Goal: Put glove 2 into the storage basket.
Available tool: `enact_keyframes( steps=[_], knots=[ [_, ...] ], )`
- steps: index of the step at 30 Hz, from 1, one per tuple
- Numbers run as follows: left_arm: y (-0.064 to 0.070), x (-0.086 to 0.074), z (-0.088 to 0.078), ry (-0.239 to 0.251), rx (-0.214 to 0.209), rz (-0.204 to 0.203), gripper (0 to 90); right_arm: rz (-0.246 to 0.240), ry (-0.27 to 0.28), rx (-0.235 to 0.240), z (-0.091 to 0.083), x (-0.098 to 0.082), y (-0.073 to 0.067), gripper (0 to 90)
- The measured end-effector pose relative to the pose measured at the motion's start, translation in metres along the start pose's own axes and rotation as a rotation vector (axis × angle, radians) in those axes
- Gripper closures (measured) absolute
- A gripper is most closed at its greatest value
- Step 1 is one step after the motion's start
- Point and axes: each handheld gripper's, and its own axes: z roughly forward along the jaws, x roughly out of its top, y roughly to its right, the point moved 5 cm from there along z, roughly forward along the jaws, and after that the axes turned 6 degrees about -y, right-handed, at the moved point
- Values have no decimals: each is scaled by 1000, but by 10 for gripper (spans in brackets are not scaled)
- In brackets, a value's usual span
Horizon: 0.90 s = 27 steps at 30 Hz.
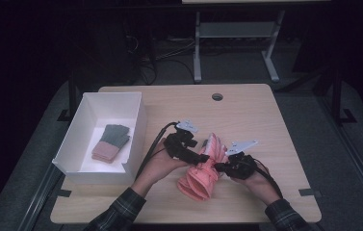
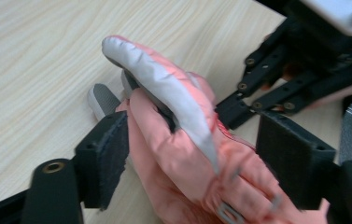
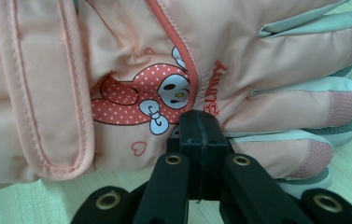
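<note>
I sit at a pale wooden worktop (image 1: 246, 110) with a tool in each hand. A pink glove (image 1: 203, 173) lies near the front middle of the worktop, its cuff toward me and its fingers pointing away. In the right gripper view the glove shows a cartoon rabbit print and grey-tipped fingers.

My left tool (image 1: 203, 157) reaches in from the left over the glove. In the left gripper view its jaws stand apart on either side of the glove (image 2: 183, 149); one grey-edged glove finger rises between them. The pads do not press on the fabric, so this tool is released.

My right tool (image 1: 217, 167) comes in from the right and meets the glove's edge. In the right gripper view its jaws (image 3: 200, 140) are clenched together right at the glove (image 3: 131, 70); I cannot tell whether a fold of fabric is pinched between them.

At the left of the worktop stands a white box (image 1: 138, 125). Inside it lies a grey and pink glove (image 1: 111, 143).
</note>
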Motion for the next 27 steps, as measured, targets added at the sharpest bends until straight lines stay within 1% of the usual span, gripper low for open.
enact_keyframes(
  steps=[2,4,6,7,8,11,13,14,15,16,18,19,20,21,23,24,25,27],
  knots=[
    [-3,0,8,-2,-2,-10,218,5,-1,1,0,0,0,900],
    [-5,-2,15,-20,-5,-26,197,-1,0,-1,0,0,0,900],
    [-7,-4,22,-32,-8,-24,183,11,1,3,0,0,-1,900],
    [-7,-5,26,-38,-17,-28,181,10,1,3,0,0,-1,900],
    [-8,-6,28,-42,-18,-33,176,3,2,-1,0,0,0,900],
    [-11,-9,33,-53,-25,-41,163,8,0,-2,1,0,-1,900],
    [-18,-15,39,-61,-19,-52,147,11,-4,-3,1,0,-2,900],
    [-19,-17,42,-58,-24,-66,135,10,-7,-6,2,0,-2,900],
    [-21,-20,44,-68,-43,-75,134,7,-10,-8,3,-1,-2,900],
    [-23,-22,46,-66,-52,-83,127,2,-13,-14,4,-1,-2,900],
    [-27,-27,50,-69,-87,-98,126,1,-16,-16,5,-2,-2,900],
    [-27,-27,50,-69,-87,-98,126,1,-16,-16,5,-2,-2,900],
    [-30,-30,54,-84,-114,-104,126,-1,-23,-20,6,-2,-3,900],
    [-30,-32,56,-86,-131,-119,126,-7,-26,-23,6,-2,-3,900],
    [-31,-34,59,-93,-154,-123,126,-10,-28,-28,7,-2,-3,900],
    [-31,-34,60,-94,-164,-134,127,-12,-28,-30,7,-2,-3,900],
    [-31,-34,60,-94,-164,-134,126,-12,-28,-30,7,-2,-3,900],
    [-31,-36,63,-102,-193,-147,127,-12,-29,-29,8,-3,-3,900]
  ],
)
